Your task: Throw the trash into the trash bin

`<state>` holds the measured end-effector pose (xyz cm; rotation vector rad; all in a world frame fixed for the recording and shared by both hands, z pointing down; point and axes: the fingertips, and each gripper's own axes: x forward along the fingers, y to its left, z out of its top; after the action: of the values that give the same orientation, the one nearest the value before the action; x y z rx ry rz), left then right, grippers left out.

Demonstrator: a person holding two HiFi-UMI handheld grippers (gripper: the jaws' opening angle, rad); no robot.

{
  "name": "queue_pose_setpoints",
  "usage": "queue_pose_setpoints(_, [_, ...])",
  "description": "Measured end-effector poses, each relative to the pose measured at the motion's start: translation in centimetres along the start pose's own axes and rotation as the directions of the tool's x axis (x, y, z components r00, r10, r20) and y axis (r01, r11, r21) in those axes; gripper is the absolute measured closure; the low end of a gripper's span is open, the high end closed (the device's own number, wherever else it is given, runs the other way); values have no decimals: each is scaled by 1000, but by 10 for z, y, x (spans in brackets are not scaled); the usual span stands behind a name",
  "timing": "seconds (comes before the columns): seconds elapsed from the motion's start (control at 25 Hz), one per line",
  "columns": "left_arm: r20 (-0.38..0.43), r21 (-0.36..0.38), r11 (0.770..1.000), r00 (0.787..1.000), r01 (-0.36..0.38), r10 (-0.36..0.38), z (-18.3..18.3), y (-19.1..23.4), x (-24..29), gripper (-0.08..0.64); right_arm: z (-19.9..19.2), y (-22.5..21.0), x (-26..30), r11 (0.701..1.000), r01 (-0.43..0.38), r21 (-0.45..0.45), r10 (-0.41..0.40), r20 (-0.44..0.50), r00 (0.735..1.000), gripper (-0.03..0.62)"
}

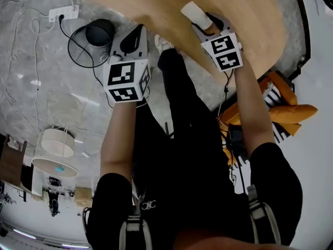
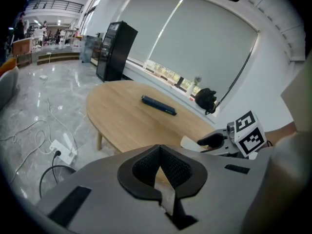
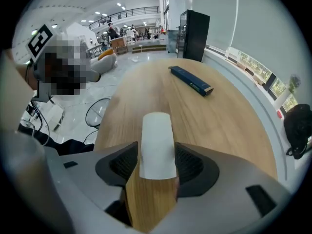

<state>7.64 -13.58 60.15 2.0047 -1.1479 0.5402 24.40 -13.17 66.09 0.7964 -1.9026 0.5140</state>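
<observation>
Cup (image 3: 157, 145): white, paper, lying on its side on the table (image 3: 214, 130), one end pointing to twelve o'clock away from me.

Right gripper (image 3: 156, 162): mine, jaws wide, one either side of the cup. The pads sit close against its sides; I cannot tell if they press.

Left gripper (image 2: 160, 150): mine, jaws drawn together with nothing between them. In the head view it hangs past the table edge over the floor, at nine o'clock from the right gripper.

Bin (image 1: 100, 33): black, round, on the floor at ten o'clock from the left gripper, ringed by a black cable.

Box (image 3: 191, 80): dark, long, flat on the table at one o'clock from the cup, well apart.

Power strip (image 1: 63, 13): white, on the floor at ten o'clock from the bin.
</observation>
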Motion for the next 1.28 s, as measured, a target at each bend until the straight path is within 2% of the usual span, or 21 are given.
queue_pose_setpoints(0.16, [-10, 1, 1000, 1000, 9, -9, -14, -3, -2, 548, -9, 4, 5, 999, 19, -39, -21, -52, 998, 383])
queue_pose_setpoints(0.24, [-12, -1, 1000, 1000, 11, -11, -16, -3, -3, 548, -6, 3, 1, 999, 31, -31, -32, -50, 998, 383])
queue_pose_setpoints(0.6, [2, 6, 1000, 1000, -1, 1, -6, 13, -11, 548, 35, 9, -26, 996, 80, 27, -82, 92, 992, 439])
queue_pose_setpoints(0.76, [18, -4, 1000, 1000, -23, 23, -1, 30, -21, 548, 61, 19, -34, 996, 90, 17, -91, 142, 986, 449])
queue_pose_setpoints(1.08, [53, -52, 997, 997, -57, 60, 3, 67, -51, 548, 123, 75, -35, 996, 29, -81, -14, 183, 983, 459])
queue_pose_setpoints(1.28, [57, -102, 991, 994, -90, 97, -3, 112, -76, 548, 161, 126, -14, 997, -21, -77, 35, 187, 982, 463])
